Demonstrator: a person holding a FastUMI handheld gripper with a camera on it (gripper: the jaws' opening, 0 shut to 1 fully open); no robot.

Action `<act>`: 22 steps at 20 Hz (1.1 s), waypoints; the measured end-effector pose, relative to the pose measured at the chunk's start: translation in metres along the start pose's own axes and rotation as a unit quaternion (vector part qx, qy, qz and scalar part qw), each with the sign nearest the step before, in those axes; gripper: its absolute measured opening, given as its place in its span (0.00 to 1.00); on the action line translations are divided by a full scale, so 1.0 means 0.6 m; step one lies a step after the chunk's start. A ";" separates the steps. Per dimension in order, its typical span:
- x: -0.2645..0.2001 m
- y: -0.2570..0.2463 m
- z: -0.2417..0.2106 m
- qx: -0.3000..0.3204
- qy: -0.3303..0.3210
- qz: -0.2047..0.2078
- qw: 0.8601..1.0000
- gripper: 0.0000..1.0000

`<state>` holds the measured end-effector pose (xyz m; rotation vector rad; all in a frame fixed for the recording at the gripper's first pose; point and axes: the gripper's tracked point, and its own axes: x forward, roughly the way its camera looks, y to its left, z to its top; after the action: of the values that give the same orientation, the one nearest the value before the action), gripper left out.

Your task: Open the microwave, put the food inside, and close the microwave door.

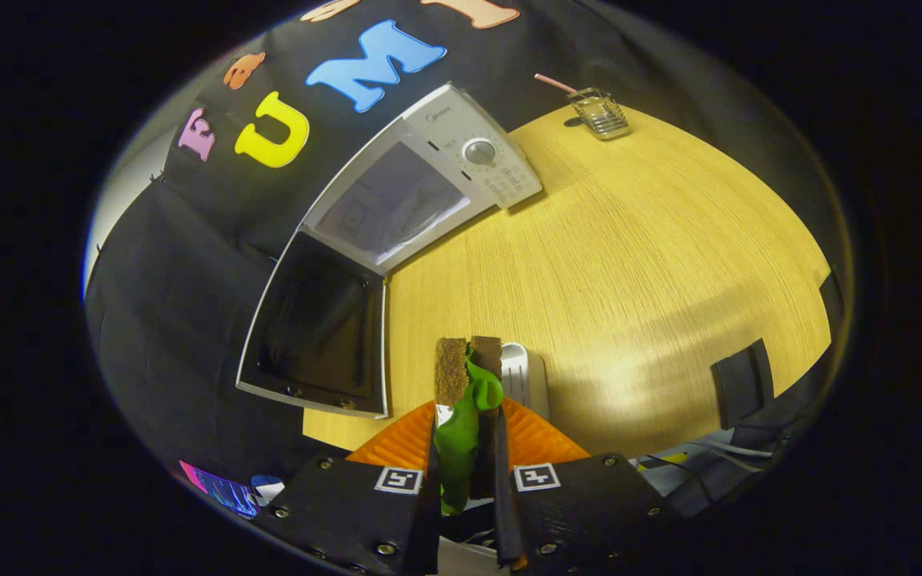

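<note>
My gripper [469, 360] is shut on a green toy vegetable [465, 424], squeezed between both fingers and held above the wooden table [653, 264]. A white microwave [429, 176] stands well beyond the fingers against the black cloth wall. Its door [317, 328] is swung wide open toward me, and the pale cavity [397, 204] shows behind it. A round dial [479, 151] sits on the microwave's control panel. The whole scene appears tilted in this view.
A white object [525, 376] lies on the table just behind the fingers, beside an orange ribbed piece [541, 436]. A clear glass holder with a pink straw [599, 112] stands at the far side of the table. A dark chair part [741, 380] sits by the table's near edge.
</note>
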<state>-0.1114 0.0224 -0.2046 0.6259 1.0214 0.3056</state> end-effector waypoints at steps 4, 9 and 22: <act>0.024 0.061 0.043 0.010 -0.045 0.019 0.999 0.27; 0.090 0.145 0.089 0.026 -0.092 0.054 0.994 0.27; 0.273 0.251 0.186 0.075 -0.177 0.079 0.978 0.27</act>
<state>0.0743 0.1868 -0.1848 0.8669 0.6580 0.2454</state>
